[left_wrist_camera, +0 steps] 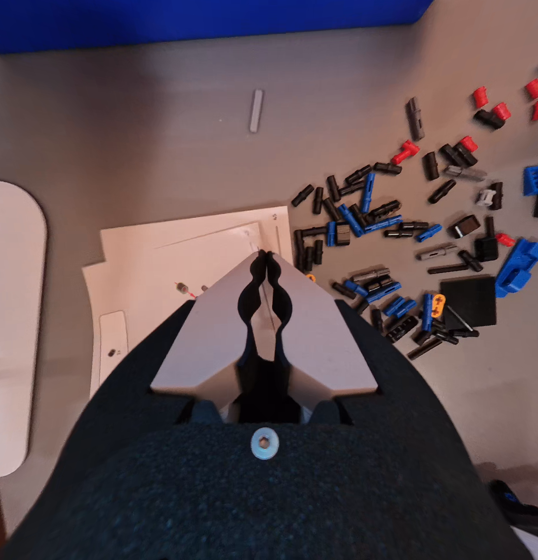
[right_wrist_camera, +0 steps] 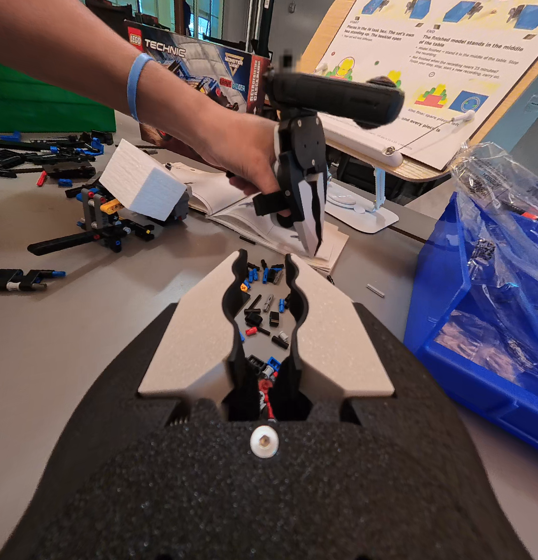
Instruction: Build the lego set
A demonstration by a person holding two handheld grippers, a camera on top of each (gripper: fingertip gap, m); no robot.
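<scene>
My left gripper is shut, its tips over the right part of the open instruction booklet. In the right wrist view a hand holds it tip down on the booklet's near corner. Whether a page is nipped between the pads does not show. My right gripper is open and empty, hovering over a scatter of small black, blue, red and grey pins. The same pins lie right of the booklet. A partly built model stands at the left with a white foam block leaning on it.
A grey axle lies alone beyond the booklet, also in the right wrist view. A blue bin with plastic bags stands at the right. The set's box and an instruction board on a white stand are behind. A black plate lies among the pins. Tip to tip, the grippers are about 15 centimeters apart. To reach the partly built model in a straight line is about 20 centimeters for my right fingers, about 25 centimeters for my left.
</scene>
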